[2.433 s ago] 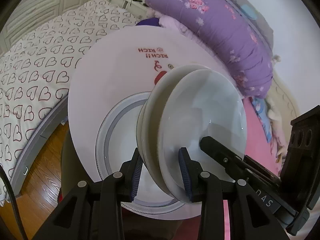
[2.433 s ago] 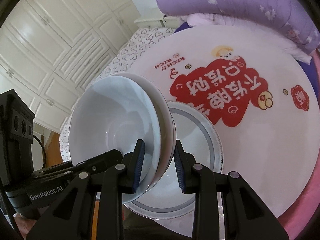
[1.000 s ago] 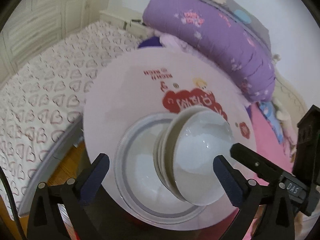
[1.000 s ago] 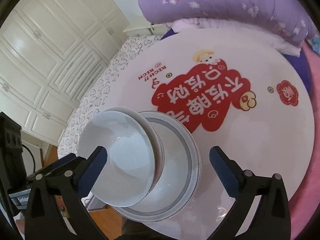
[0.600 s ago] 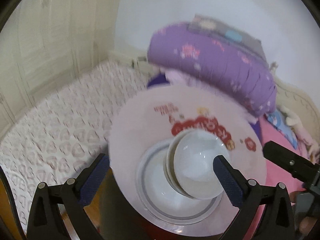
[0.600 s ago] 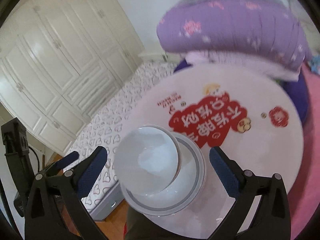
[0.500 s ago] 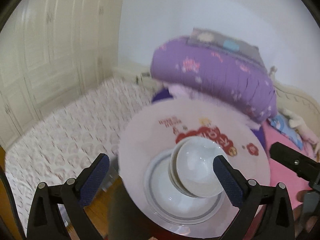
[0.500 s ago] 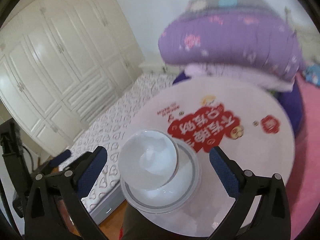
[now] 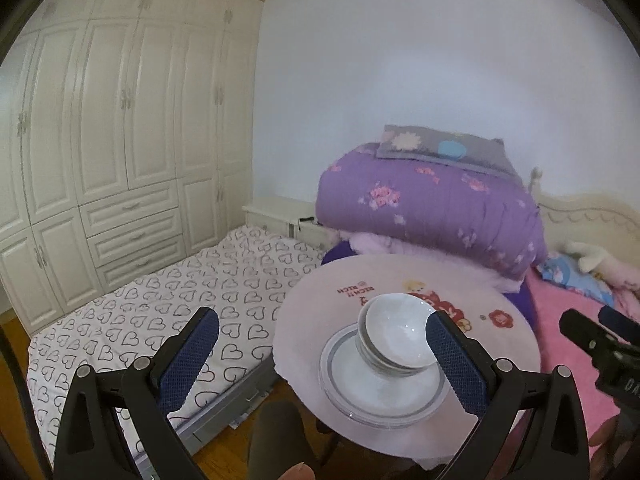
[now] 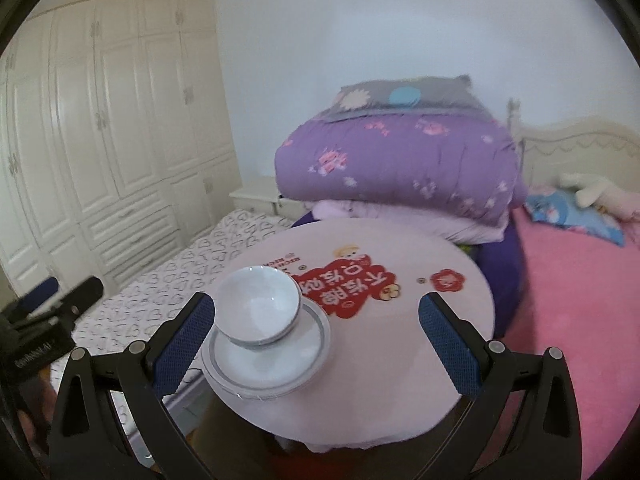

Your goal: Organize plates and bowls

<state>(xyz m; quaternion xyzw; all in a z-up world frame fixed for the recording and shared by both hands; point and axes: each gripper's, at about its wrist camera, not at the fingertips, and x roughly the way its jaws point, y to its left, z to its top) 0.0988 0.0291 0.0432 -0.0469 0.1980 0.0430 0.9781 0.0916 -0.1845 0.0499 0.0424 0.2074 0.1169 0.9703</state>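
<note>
Both grippers up and clear of the round pale-pink table (image 9: pixel 500 360) with the red cartoon print.

Left gripper (image 9: pixel 320 356): fingers spread wide, blue textured pads (image 9: pixel 188 356) far apart, nothing between them. Right gripper (image 10: pixel 316 344): same, fingers spread wide, empty. I see the other tool's black body at the frame edge in each wrist view.

Stacked white ceramic bowls (image 9: pixel 394 340) sit nested, at least two, on the white plates with grey rim band (image 9: pixel 384 396). Plates look like a stack of two; I can't count for sure. From the right wrist the bowls (image 10: pixel 258 310) sit off-centre on the plates (image 10: pixel 268 360), toward the side nearer the wardrobe. The whole stack is near the table's near edge, on the wardrobe side. Rest of the tabletop carries only its print.

Surroundings: folded purple floral quilt (image 9: pixel 432 216) piled just behind the table's far edge, grey pillow (image 9: pixel 440 148) on top. White heart-patterned mattress (image 9: pixel 180 312) beside the table, cream panelled wardrobe (image 9: pixel 100 140) behind it. Pink bed cover (image 10: pixel 572 300) on the other side.
</note>
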